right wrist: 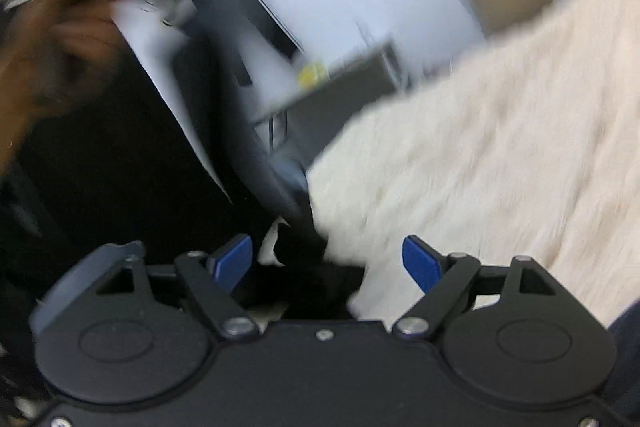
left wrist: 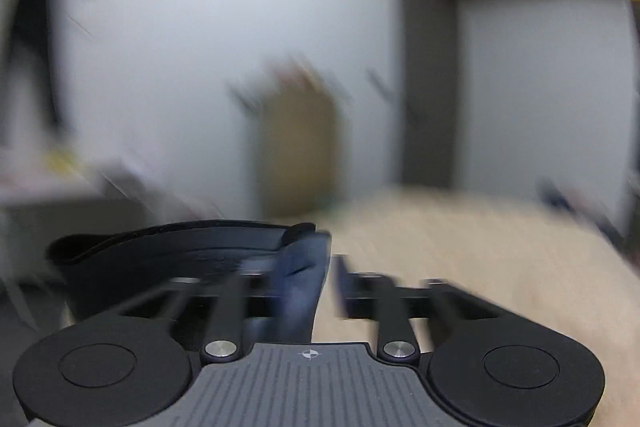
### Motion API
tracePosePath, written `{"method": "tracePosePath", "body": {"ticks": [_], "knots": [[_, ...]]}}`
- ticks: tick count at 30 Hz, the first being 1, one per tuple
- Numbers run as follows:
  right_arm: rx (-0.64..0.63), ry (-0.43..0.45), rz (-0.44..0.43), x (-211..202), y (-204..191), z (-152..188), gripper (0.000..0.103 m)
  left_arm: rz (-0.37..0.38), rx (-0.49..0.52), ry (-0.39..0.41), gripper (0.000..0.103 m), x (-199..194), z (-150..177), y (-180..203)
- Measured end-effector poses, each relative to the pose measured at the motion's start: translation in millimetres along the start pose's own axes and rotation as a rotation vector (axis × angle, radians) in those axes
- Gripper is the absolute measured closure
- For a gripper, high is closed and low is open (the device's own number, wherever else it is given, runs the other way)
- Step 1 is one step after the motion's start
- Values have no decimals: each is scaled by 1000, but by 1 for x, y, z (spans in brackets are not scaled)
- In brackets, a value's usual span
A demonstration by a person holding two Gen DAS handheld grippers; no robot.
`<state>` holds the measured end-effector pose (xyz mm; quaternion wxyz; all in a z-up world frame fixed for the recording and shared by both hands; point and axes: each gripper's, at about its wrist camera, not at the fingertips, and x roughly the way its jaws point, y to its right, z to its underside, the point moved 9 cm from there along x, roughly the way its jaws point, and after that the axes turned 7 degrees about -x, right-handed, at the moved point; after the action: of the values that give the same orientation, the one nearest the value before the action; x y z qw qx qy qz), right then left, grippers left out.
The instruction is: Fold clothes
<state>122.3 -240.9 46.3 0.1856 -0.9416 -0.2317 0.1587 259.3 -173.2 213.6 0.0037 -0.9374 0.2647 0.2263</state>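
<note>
Left gripper [left wrist: 316, 267] clamped on dark navy cloth [left wrist: 180, 259]; right gripper [right wrist: 328, 261], fingers apart, near a cream fuzzy blanket [right wrist: 500, 155].

Even, bright indoor light, no hard shadows or glare; heavy motion blur smears both backgrounds, sharp only near lens, fisheye bending and dark corners at edges.

Your left gripper [left wrist: 320, 267] has the dark garment [left wrist: 168, 251] between its fingers, draping to its left. The fleecy blanket [right wrist: 500, 147] lies right of your right gripper [right wrist: 328, 263].
</note>
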Motion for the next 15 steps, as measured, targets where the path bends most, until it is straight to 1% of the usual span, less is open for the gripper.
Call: {"method": "tracePosePath", "body": {"ticks": [2,4,5,6,7,8,9,10,11,12,13,14,15], "knots": [[-46,-11,-18,-2,-10,3,21,-16,-30,-62,47,15,36,-3],[-60,-40,-22,0,-12,8,21,-31,-59,-124,46,30,71,-5],[-64,-54,-25,2,-12,10,21,-39,-74,-154,43,38,89,-6],[-57,-57,-29,4,-11,10,21,-47,-89,-185,33,45,107,-7],[-49,-60,-32,5,-10,9,21,-59,-109,-178,28,39,112,-13],[-38,-67,-31,8,-8,9,21,-71,-130,-163,20,30,114,-20],[-25,-79,-29,11,-6,10,21,-108,-156,-126,20,10,121,-35],[-12,-92,-26,15,-4,11,21,-144,-168,-104,20,0,123,-49],[1,-110,-19,19,-1,13,21,-160,-172,-95,20,-11,125,-48],[12,-133,-7,22,2,17,21,-218,-191,-63,20,-30,135,-62],[20,-151,5,24,4,20,21,-240,-201,-52,20,-35,138,-70],[30,-170,17,27,6,22,21,-304,-247,-23,20,-50,153,-89],[35,-173,19,27,7,23,21,-341,-288,-3,19,-58,167,-102]]}}
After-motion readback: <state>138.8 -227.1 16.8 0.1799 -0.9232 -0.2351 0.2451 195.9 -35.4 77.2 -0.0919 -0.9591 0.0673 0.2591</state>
